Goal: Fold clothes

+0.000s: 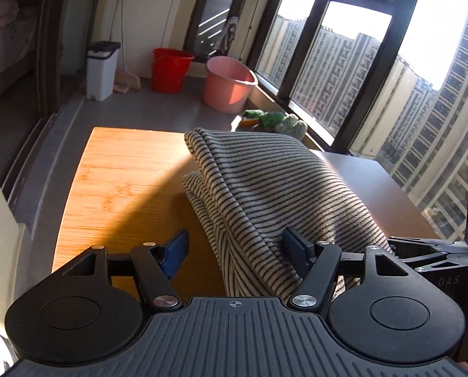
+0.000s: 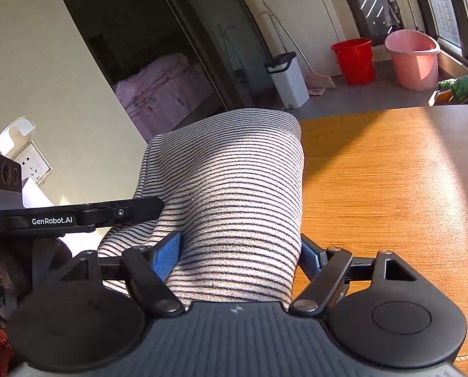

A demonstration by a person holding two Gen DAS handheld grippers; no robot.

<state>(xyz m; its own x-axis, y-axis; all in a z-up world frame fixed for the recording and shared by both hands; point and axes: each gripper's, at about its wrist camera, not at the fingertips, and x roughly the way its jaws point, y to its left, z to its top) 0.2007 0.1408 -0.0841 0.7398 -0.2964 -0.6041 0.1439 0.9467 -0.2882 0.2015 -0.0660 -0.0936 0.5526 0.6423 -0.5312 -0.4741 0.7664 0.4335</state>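
Left wrist view, from left to right: a white lidded bin (image 1: 102, 69) stands on the grey floor at upper left, then a red plastic bucket (image 1: 170, 69) and a pink plastic bucket (image 1: 228, 84) near the dark-framed windows. Below them the orange wooden tabletop (image 1: 120, 176) fills the middle left, half in sun and half in shadow. On it, centre to right, lies the black-and-white striped knit garment (image 1: 265, 182), bunched in folds and running down to the bottom of the frame. The left gripper (image 1: 235, 248) has its jaws spread wide; cloth lies against the right blue pad, the left pad is bare. At the right edge the other black tool shows.

Right wrist view: the left tool sits at the left edge, its tip meeting the cloth. In the centre the right gripper (image 2: 241, 253) has jaws spread, with the striped garment humped between the blue pads, touching both. The tabletop fills the right.
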